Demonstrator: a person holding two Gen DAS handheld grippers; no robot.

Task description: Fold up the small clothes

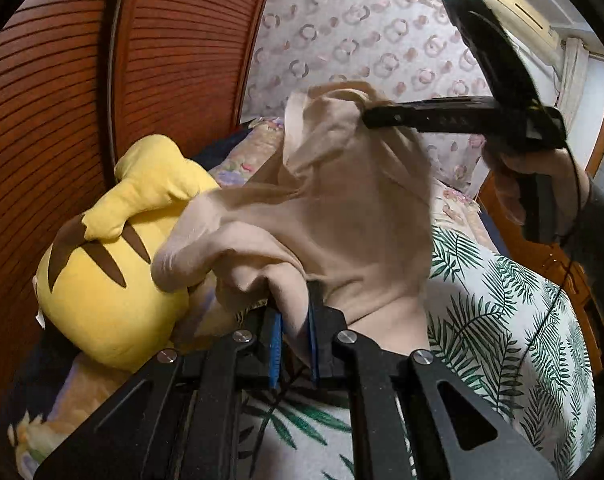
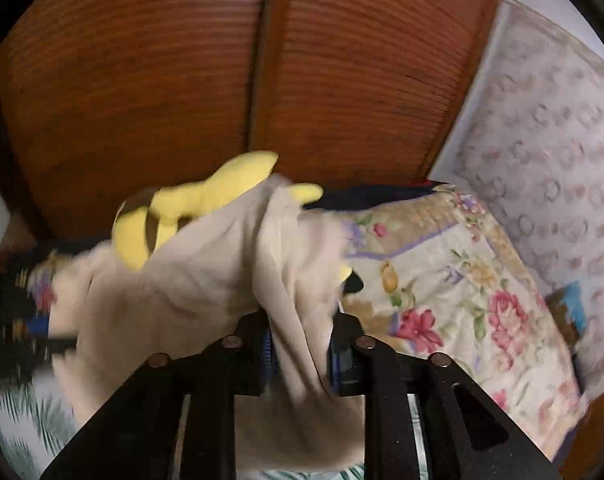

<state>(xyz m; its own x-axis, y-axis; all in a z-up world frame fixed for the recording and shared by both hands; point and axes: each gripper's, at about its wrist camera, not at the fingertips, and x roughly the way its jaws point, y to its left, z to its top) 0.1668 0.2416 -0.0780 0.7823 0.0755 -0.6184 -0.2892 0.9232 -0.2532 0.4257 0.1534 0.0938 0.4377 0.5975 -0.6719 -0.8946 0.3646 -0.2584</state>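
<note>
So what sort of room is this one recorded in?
Most likely a bedroom: a bed with a leaf-print sheet and floral quilt, a yellow plush toy, and a slatted wooden wardrobe behind.

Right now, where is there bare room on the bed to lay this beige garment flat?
Free: the palm-leaf print sheet, right of the beige garment. Crowded: the yellow plush toy on the left by the wooden louvred doors, and the floral quilt behind.

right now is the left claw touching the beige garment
Touching. The left wrist view shows the left claw shut on a fold of the beige garment, cloth pinched between its blue pads.
</note>
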